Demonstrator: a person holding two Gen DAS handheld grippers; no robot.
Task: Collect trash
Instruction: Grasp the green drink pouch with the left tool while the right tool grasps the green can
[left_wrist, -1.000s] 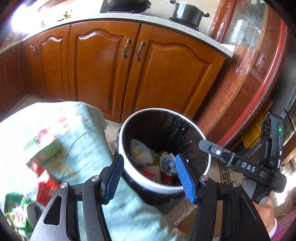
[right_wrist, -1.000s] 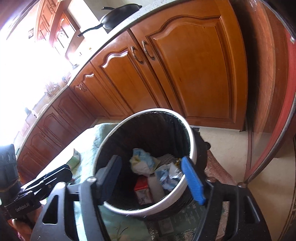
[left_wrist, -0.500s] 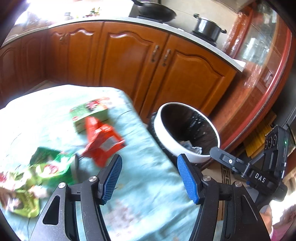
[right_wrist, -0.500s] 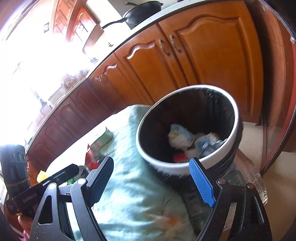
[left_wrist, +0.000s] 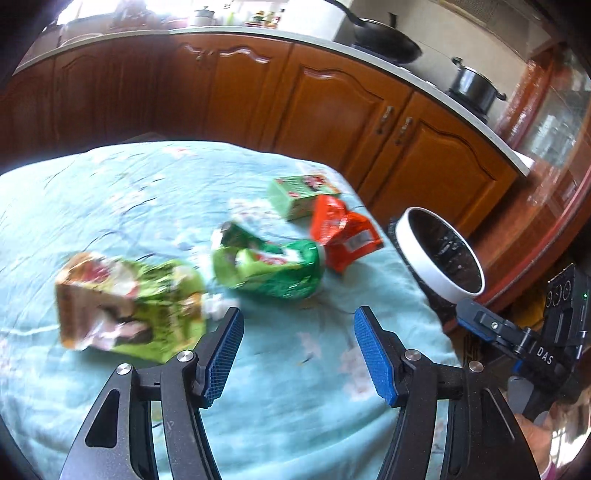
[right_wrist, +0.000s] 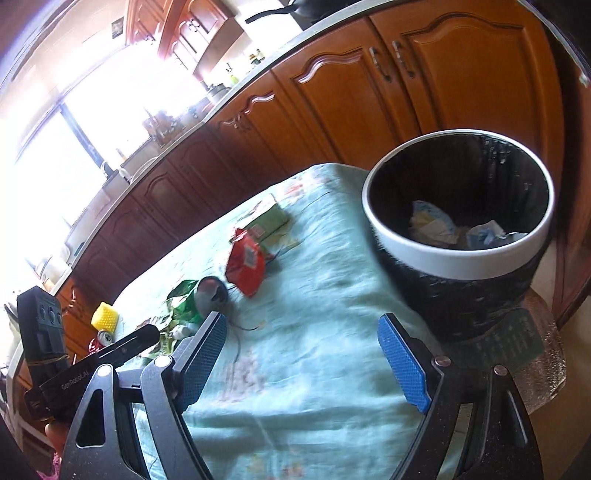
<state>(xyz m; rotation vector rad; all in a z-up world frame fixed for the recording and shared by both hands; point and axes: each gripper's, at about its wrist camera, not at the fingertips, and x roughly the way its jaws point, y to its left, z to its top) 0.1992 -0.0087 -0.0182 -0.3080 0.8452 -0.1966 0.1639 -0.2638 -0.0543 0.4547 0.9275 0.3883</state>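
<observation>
wooden kitchen cabinets back a table under a pale blue cloth (left_wrist: 140, 192), where a crushed green packet (left_wrist: 269, 267) lies mid-table, a red wrapper (left_wrist: 341, 236) and green carton (left_wrist: 301, 194) nearer the far right corner by the trash bin (right_wrist: 458, 254). both the left gripper (left_wrist: 297, 354) and right gripper (right_wrist: 303, 360) hang released and empty; the packet looks light, crinkly and slippery, so pinching a raised fold seems best.

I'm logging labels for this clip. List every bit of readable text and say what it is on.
"DAS": on the right hand-held gripper, seen from the left wrist view.
"GenRobot.AI": on the left hand-held gripper, seen from the right wrist view.
Print on the red packet, green box, green wrapper and snack bag: too blurred to read.
</observation>
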